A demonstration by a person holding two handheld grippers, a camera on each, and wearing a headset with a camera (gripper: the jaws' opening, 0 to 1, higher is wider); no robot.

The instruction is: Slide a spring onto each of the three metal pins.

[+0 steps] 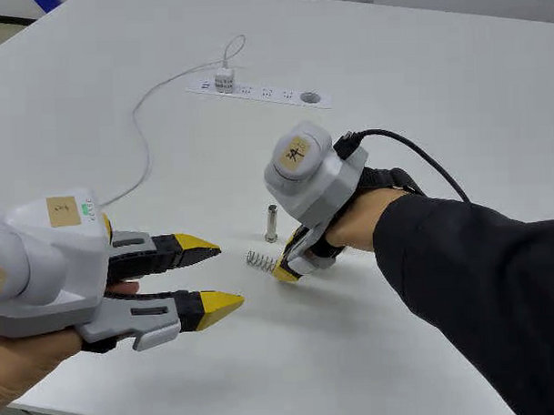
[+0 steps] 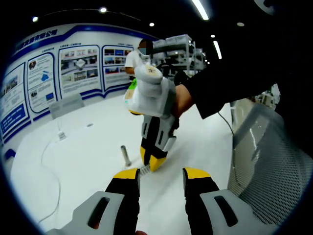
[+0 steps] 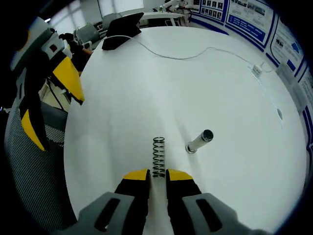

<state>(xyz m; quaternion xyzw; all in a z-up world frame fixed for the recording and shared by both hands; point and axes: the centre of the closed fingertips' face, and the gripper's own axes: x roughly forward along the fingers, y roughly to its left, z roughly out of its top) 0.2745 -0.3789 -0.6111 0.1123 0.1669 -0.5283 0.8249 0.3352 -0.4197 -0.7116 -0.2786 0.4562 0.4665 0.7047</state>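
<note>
One spring at right tongs

Bright, even overhead light washes the white table in the head view; shadows there are pale and soft-edged, and the picture is sharp throughout. The left gripper view is dimmer overall — ceiling strips flare at the top, and the wall panels bow hard toward the edges. In the right gripper view the table nearly blows out to white, yet the spring is crisp, with fisheye bending at the margins.
</note>
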